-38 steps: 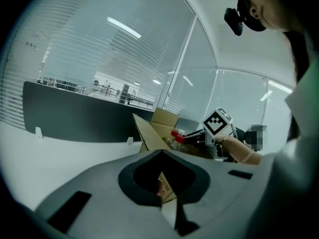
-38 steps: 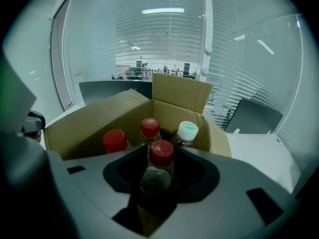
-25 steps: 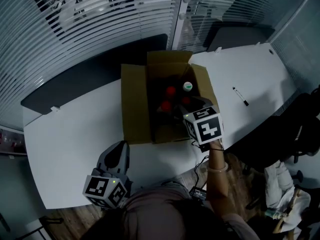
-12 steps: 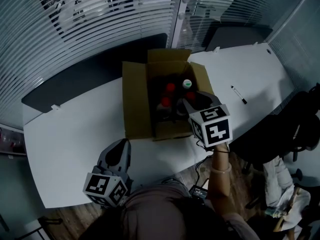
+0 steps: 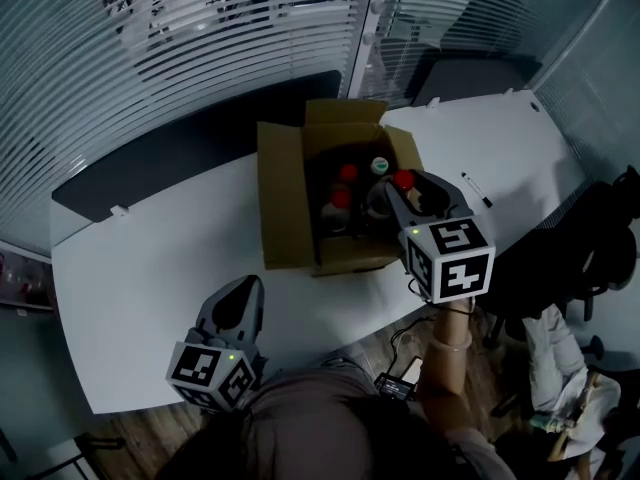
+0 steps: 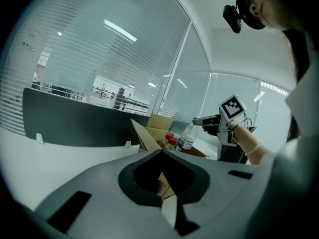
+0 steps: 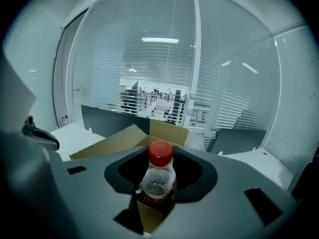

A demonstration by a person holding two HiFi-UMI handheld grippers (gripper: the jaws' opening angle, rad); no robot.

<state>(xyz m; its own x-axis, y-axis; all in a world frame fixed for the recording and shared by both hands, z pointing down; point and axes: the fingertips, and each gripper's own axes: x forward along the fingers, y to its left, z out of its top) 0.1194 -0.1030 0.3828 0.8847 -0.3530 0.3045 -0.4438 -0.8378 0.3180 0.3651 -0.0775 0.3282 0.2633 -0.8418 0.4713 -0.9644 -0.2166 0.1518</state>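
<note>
Head view: the white tabletop (image 5: 150,268) carries an open cardboard box (image 5: 285,208), flaps spread, in the same place as a second ago. The right claw (image 5: 398,190) has risen out of the box and now hangs above its right wall. The left claw (image 5: 240,293) stays low by the tabletop's near edge, well apart from the box.

Right gripper view: the jaws are part-open and pinch a clear bottle (image 7: 158,178) by its body. Earlier that bottle stood down among the others, and now it is lifted clear, with the box rim below and behind it.

Left gripper view: the jaws are pressed together with nothing between them.

The held bottle's long axis is near vertical, red cap (image 7: 160,153) up, base toward the box. Three bottles (image 5: 345,186) stay inside.
</note>
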